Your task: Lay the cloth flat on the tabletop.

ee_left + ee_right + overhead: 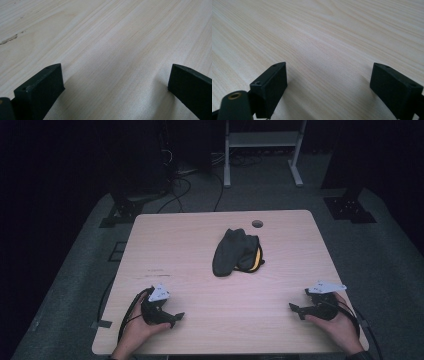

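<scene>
A pile of dark cloth with an orange stripe (237, 252), perhaps socks or gloves, lies in the middle of the light wooden table (200, 240), towards its far side. My left gripper (176, 317) rests on the table near the front left, held in a hand, well short of the cloth. My right gripper (295, 310) rests near the front right, also held in a hand. In the left gripper view my left gripper (115, 80) stands open over bare wood. My right gripper (329, 78) is open too, with nothing between its fingers.
A round cable hole (257, 223) sits near the table's far edge. Beyond the table stand a white frame (262, 150) and cables on the grey floor (200, 190). Dark stands flank the table at left and right.
</scene>
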### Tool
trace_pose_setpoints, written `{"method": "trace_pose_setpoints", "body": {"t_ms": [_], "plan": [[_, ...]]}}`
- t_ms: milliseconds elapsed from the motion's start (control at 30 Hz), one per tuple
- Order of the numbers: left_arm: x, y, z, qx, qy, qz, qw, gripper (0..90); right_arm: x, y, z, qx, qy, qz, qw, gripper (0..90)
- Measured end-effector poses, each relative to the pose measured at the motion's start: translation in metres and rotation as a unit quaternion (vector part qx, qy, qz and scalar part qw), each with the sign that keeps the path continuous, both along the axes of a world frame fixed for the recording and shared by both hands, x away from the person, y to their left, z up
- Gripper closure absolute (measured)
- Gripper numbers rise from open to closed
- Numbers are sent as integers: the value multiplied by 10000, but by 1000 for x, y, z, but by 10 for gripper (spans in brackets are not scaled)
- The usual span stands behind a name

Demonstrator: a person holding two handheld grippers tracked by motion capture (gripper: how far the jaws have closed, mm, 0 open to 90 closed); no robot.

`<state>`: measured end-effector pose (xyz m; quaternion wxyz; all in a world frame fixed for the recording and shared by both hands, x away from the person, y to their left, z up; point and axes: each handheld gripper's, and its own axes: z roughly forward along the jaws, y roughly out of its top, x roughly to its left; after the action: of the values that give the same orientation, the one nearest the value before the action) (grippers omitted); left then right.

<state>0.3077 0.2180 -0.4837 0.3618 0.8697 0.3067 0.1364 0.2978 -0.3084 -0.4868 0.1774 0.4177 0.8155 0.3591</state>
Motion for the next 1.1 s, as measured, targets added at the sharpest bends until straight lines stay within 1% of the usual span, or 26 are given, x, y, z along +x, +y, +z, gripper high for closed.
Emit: {"method": "trace_pose_setpoints", "body": {"t_ms": [100, 133, 167, 200, 233, 267, 300, 333, 400, 467, 500, 533, 567, 633, 667, 700, 733, 767, 800, 833, 933, 967, 1000, 1033, 1067, 1100], "plan": [[0, 0, 0, -1, 0, -1, 10000, 0, 0, -1, 0, 8, -8, -1, 10000, 140], [0, 0, 0, -1, 0, 1, 10000, 0, 0, -1, 0, 46, -28, -55, 10000, 189], [0, 0, 0, -1, 0, 1, 10000, 0, 0, -1, 0, 46, -28, -55, 10000, 189], [0, 0, 0, -1, 0, 3, 10000, 0, 0, -3, 4, 62, 48, -81, 9999, 302], [0, 0, 0, 0, -1, 6, 10000, 0, 0, -3, 4, 62, 48, -81, 9999, 302], [0, 0, 0, -2, -2, 9, 10000, 0, 1, -3, 9, 174, 119, -77, 9997, 288], [0, 0, 0, -2, -2, 9, 10000, 0, 1, -3, 9, 174, 119, -77, 9997, 288], [0, 0, 0, -2, -1, 8, 10000, 0, 3, 0, 12, 158, 4, -78, 9998, 277], [0, 0, 0, -3, -1, 9, 10000, 0, 5, 2, 14, 180, -28, -63, 9998, 270], [0, 0, 0, -1, -1, 11, 10000, 0, 12, 8, 19, 199, -98, -36, 9997, 255], [0, 0, 0, -1, 0, 13, 10000, 0, 12, 8, 19, 199, -98, -36, 9997, 255], [0, 0, 0, -1, 0, 14, 10000, 0, 20, 16, 24, 230, -153, -10, 9996, 251], [0, 0, 0, 3, 0, 10, 10000, 0, 20, 16, 24, 230, -153, -10, 9996, 250], [0, 0, 0, 19, 2, 7, 10000, 0, 26, 24, 30, 266, -213, 31, 9994, 248], [0, 0, 0, 6, 13, 30, 10000, 0, 32, 31, 35, 358, -250, 103, 9990, 249], [0, 0, 0, 6, 13, 30, 10000, 0, 32, 31, 35, 358, -250, 103, 9990, 249], [0, 0, 0, 1, 17, 34, 10000, 0, 39, 40, 39, 421, -272, 156, 9986, 247], [0, 0, 0, 1, 17, 38, 10000, 0, 39, 40, 39, 421, -272, 156, 9986, 247], [0, 0, 0, 1, 16, 42, 10000, 0, 45, 48, 42, 447, -286, 203, 9984, 242], [0, 0, 0, -4, 18, 44, 10000, 0, 45, 48, 42, 447, -286, 203, 9984, 242], [0, 0, 0, 1, 16, 41, 10000, 0, 57, 61, 49, 459, -355, 259, 9980, 236], [0, 0, 0, 1, 15, 40, 10000, 0, 57, 61, 49, 459, -355, 259, 9980, 236], [0, 0, 0, 0, 15, 41, 10000, 0, 63, 66, 52, 515, -380, 269, 9976, 233], [0, 0, 0, 1, 14, 40, 10000, 0, 63, 66, 52, 515, -380, 269, 9976, 233], [0, 0, 0, 1, 13, 40, 10000, 0, 72, 72, 55, 580, -397, 286, 9971, 227], [0, 0, 0, -2, 15, 41, 10000, 0, 72, 72, 55, 580, -397, 286, 9971, 227]]}}
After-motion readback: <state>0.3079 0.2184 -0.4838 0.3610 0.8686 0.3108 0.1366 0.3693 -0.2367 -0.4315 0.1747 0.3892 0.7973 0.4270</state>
